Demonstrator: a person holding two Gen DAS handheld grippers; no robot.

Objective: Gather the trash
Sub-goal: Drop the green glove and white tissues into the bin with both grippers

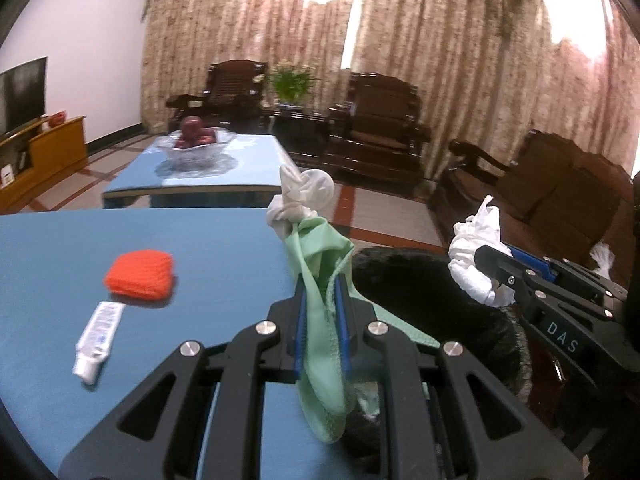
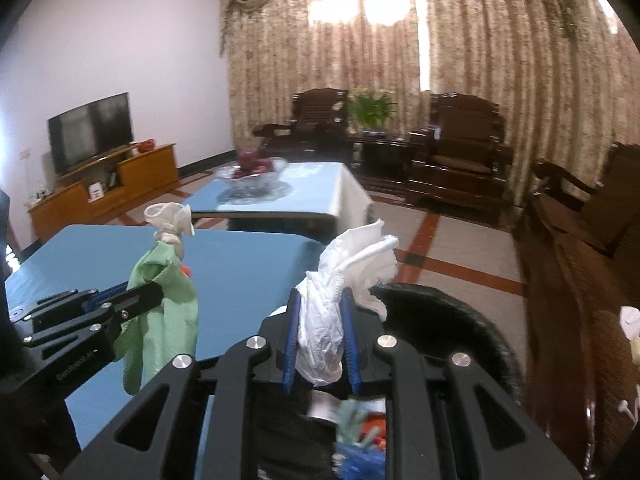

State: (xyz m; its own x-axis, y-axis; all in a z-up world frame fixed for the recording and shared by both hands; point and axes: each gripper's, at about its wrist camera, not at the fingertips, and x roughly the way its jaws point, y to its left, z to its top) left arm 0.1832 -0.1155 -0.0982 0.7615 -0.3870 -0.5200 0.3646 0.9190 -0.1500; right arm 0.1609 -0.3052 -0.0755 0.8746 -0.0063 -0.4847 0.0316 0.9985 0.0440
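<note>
My left tongs (image 1: 322, 304) pinch the green cloth (image 1: 324, 340); right tongs (image 2: 320, 316) pinch white tissue (image 2: 324, 336) above the bin (image 2: 440, 320). Sponge (image 1: 140, 274), tube (image 1: 98, 340) at 9 o'clock on tabletop (image 1: 200, 240).

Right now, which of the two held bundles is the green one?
The left gripper holds it: the green cloth with a white knot on top. The right gripper holds an all-white crumpled bundle.

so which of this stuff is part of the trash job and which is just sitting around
Part of the job:
- green cloth in the left gripper
- white crumpled plastic in the right gripper
- black bin

Lying about:
- orange sponge and tube on the blue table; could be trash, unclear
- fruit bowl
</note>
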